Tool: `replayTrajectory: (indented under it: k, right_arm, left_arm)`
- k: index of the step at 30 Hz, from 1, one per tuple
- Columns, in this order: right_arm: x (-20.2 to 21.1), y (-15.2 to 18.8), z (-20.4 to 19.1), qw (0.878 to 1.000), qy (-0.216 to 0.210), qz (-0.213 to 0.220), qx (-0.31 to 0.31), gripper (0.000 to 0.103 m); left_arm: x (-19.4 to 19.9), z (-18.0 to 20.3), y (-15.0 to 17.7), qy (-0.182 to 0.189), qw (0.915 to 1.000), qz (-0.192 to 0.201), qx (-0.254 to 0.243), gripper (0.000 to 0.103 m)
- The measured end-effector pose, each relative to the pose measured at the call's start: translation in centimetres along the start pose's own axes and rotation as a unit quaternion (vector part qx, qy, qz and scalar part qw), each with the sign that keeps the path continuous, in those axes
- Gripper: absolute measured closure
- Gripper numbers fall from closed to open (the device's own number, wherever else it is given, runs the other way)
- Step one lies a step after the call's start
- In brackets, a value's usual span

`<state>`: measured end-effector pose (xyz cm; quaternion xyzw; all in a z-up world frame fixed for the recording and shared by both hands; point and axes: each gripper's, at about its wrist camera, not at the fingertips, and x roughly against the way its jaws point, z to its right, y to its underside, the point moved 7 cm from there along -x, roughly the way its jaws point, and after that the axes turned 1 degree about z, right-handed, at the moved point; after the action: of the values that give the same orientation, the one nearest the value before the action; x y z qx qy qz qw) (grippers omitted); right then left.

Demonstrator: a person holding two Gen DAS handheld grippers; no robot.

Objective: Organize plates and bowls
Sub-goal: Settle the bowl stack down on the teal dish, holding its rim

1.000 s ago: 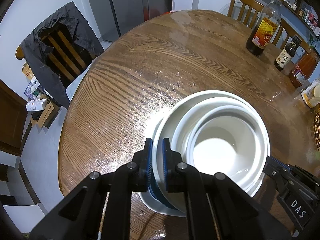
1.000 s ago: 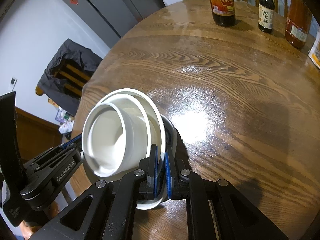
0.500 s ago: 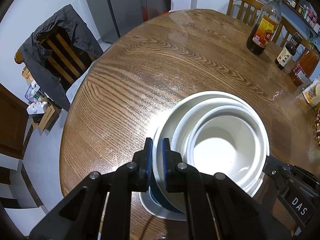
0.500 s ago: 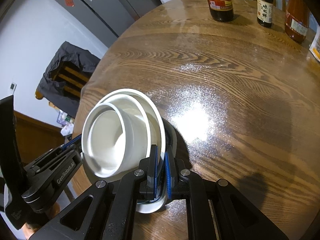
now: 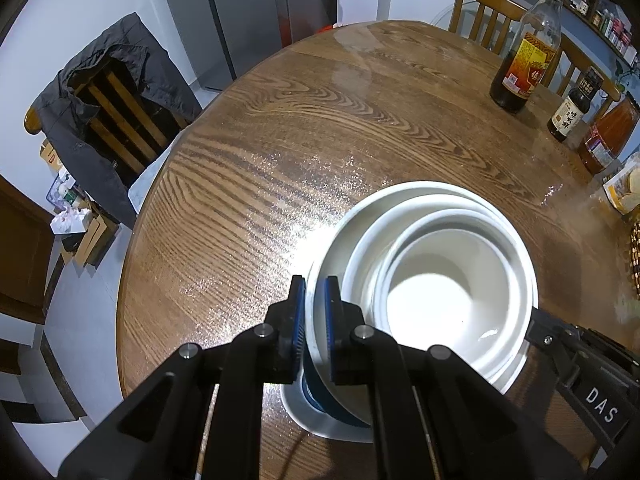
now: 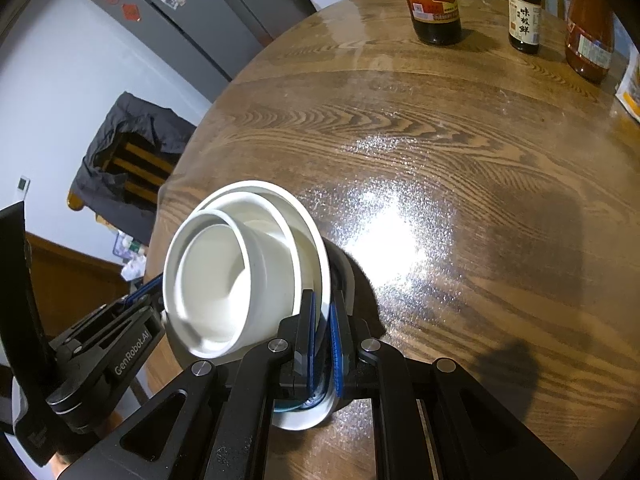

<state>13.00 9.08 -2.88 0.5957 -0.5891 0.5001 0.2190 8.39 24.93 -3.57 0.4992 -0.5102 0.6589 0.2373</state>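
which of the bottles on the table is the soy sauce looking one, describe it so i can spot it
On the far side of the round wooden table stand three bottles. It is the middle one: small and dark, black cap, white label with black characters, between the tall yellow-capped bottle and the orange-red one.

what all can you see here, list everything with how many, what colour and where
nested bowls: three, white, near table edge, outer rim pinched on both sides
dish: one, white, under the stack, mostly hidden
table: one, brown wood, round
bottles: three; two with dark liquid, one red-orange; far right of table
packet: one, yellow and white, right edge
chair with jacket: one, wood, dark jacket, left of table
other chairs: two, wood, behind bottles
fridge: one, grey, back wall
left tool: black, blue pads, shut on outer bowl's rim
right tool: same, opposite rim
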Motion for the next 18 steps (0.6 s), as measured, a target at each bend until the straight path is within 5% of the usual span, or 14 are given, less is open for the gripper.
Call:
replayTrajectory:
  k: [18]
  right_arm:
    - [-0.5,-2.2,0.2,1.0,0.019,0.011,0.008,0.093]
  left_arm:
    - [-0.8,0.7,-1.6,0.002,0.9999,0.003,-0.011,0.097]
